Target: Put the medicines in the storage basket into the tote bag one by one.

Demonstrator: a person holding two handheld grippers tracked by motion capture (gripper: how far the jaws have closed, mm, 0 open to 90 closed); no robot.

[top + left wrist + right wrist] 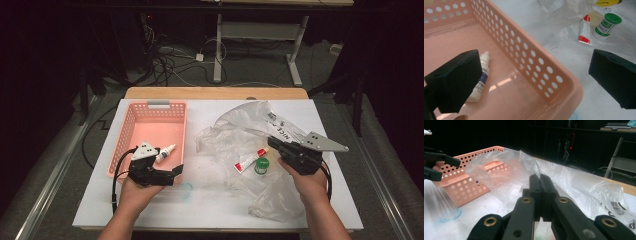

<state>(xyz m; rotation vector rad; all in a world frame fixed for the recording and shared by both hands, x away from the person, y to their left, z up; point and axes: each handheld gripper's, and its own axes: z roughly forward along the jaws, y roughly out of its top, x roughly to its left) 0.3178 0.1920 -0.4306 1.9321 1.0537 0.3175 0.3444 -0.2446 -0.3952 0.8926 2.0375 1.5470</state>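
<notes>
Work in hand: small things go from the plastic bag into the pink basket, as far as I can judge.
Already in the basket: a little white bottle lies flat on the basket floor.
Still on the bag: a red and white tube and a small jar with a green lid, side by side, almost touching.
Left claw: wide open and holding nothing. It hangs over the near right corner of the basket, one jaw over the inside and one over the table.
Right claw: pinched shut on a fold of the plastic bag and holding it up, just behind the tube and jar.
Which way to go: from the left claw, the tube and jar lie off to the right, across the bare table.
How the tube lies: its long side runs slanted, with the red cap end pointing away and to the right.
Which hand is nearer: the right one is much closer, but it is busy with the bag. The left one is free, so I think it makes the reach.
Grip tip: the jaws should close across the tube's thin middle, not along its length.
</notes>
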